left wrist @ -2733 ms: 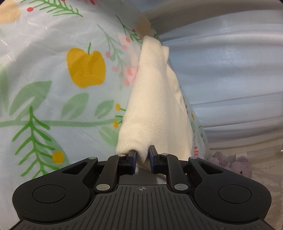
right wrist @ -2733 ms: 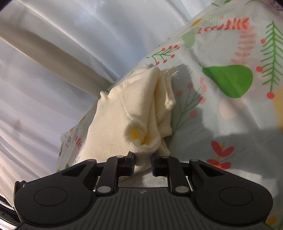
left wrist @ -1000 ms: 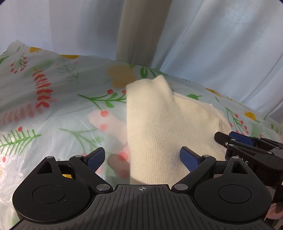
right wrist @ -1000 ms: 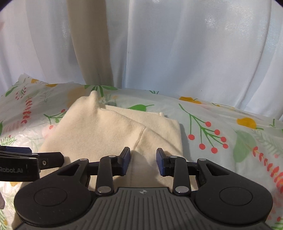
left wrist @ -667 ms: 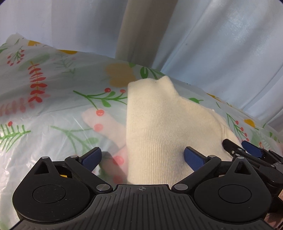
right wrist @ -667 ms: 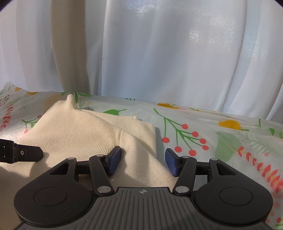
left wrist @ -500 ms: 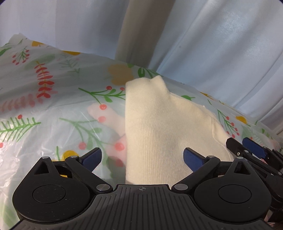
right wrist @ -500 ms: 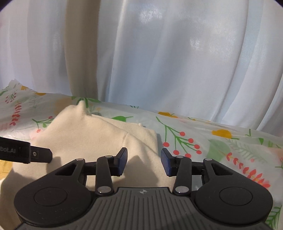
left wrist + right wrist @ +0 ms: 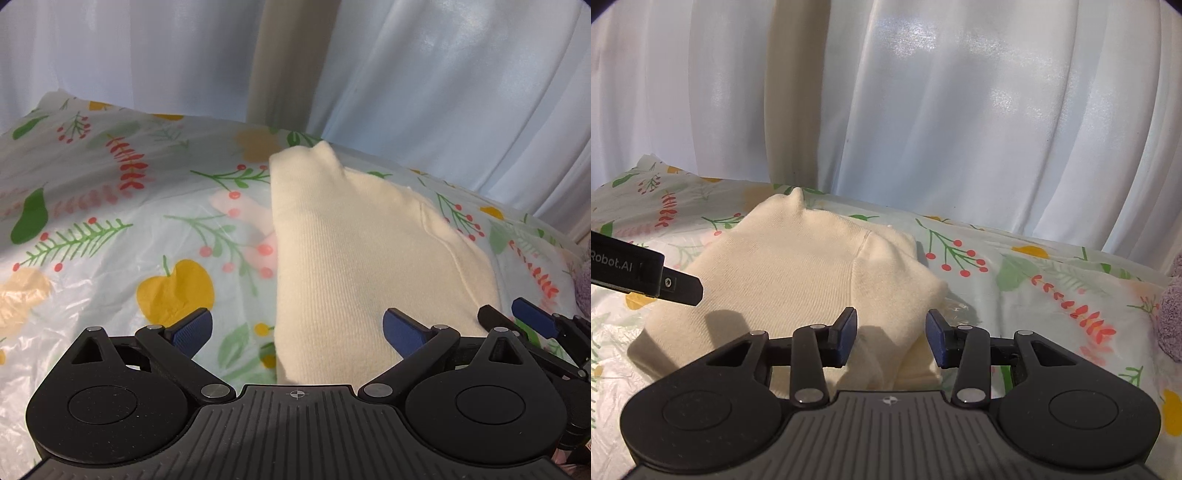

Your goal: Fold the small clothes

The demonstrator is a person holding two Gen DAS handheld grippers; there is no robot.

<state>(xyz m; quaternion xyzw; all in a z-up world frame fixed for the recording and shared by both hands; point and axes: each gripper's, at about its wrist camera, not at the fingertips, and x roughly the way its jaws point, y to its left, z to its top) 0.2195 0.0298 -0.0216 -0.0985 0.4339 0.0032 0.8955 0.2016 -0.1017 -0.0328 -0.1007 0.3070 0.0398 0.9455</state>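
A cream knitted garment [image 9: 354, 258] lies folded on the floral plastic tablecloth [image 9: 110, 240], a small point sticking up at its far end. My left gripper [image 9: 297, 328] hangs just above the garment's near edge, jaws wide open, pads touching nothing. In the right wrist view the same garment [image 9: 812, 273] lies ahead and to the left. My right gripper [image 9: 891, 334] is open above its near right corner, with no cloth pinched. The right gripper's fingers [image 9: 532, 321] show at the left wrist view's right edge, and the left gripper's finger [image 9: 665, 280] reaches in from the left.
White curtains [image 9: 960, 110] hang close behind the table's far edge, with a beige strip [image 9: 798, 92] among them. A purple fuzzy thing [image 9: 1171, 314] sits at the right edge. The tablecloth [image 9: 1052, 280] stretches bare to the right of the garment.
Both grippers, shut on the garment at first, have let it go and drawn back from it. Over the last second the right jaws widened and the garment stayed put.
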